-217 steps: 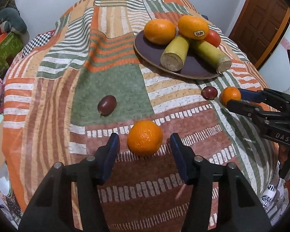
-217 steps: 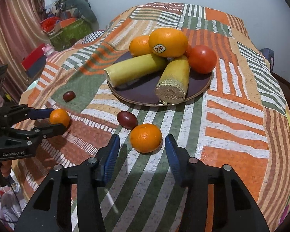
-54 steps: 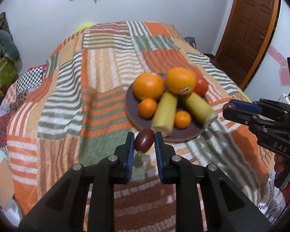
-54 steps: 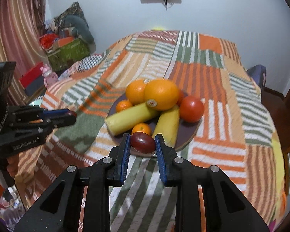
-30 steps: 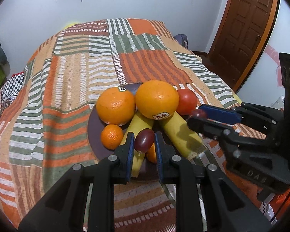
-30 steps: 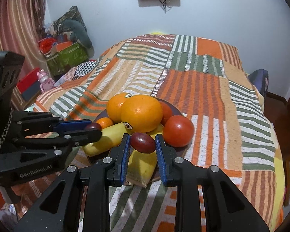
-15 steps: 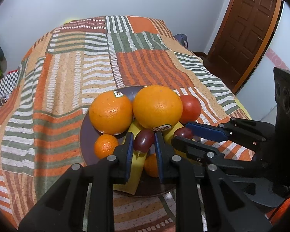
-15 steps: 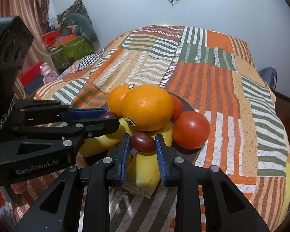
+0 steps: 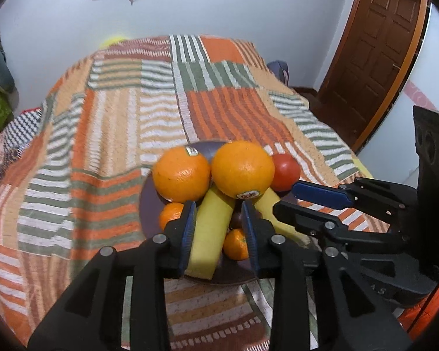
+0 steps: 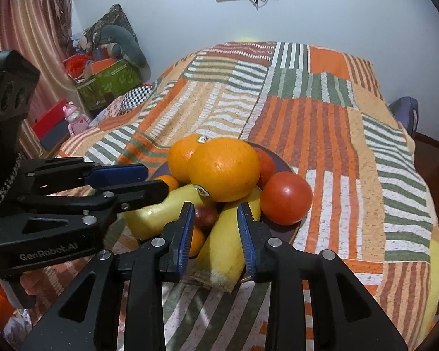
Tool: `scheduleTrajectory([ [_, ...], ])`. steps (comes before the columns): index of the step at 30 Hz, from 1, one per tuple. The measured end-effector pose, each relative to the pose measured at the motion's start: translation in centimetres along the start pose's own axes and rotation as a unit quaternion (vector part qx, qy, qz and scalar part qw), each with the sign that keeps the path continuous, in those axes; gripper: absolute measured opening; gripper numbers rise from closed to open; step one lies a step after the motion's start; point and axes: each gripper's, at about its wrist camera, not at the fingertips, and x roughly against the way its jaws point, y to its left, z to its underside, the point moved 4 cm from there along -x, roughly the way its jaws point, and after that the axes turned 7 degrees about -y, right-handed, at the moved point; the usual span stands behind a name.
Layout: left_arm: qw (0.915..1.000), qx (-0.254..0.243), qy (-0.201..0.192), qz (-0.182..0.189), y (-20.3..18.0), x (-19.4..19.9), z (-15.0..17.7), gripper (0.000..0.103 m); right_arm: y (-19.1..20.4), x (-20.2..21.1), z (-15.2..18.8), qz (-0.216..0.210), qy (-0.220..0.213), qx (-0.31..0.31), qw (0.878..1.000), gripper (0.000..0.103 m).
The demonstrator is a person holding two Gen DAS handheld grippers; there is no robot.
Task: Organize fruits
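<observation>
Both plums dropped onto the plate (image 9: 149, 201): left tool (image 9: 218, 219) and right tool (image 10: 215, 222) opening, empty; bed's cleared of fruit.

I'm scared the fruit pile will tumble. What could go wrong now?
1. The big orange is perched on the banana. A nudge from the right gripper might roll it off the plate.
2. The left gripper, its jaws opening, is close beside the right one, so they could bump.
3. The plum lies loose in a gap and may slip.
</observation>
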Motion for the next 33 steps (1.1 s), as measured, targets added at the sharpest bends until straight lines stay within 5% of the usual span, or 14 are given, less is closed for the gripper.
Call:
scheduleTrajectory([
  [9,0.9928,-0.005,-0.115,-0.030,-1.1,10.6,-2.7,0.032,1.6,7.5,-3.2,0.012,-0.079,0.000,0.997,0.028],
  [21,0.9623,-0.028,-0.265,-0.056,-5.4,26.3,-2.9,0.032,7.1,20.9,-5.3,0.030,-0.224,0.027,0.974,0.029],
  [33,0.9507,-0.034,-0.302,-0.060,-7.5,30.9,-1.0,0.080,8.8,25.0,-4.0,0.061,-0.290,0.029,0.955,0.074],
])
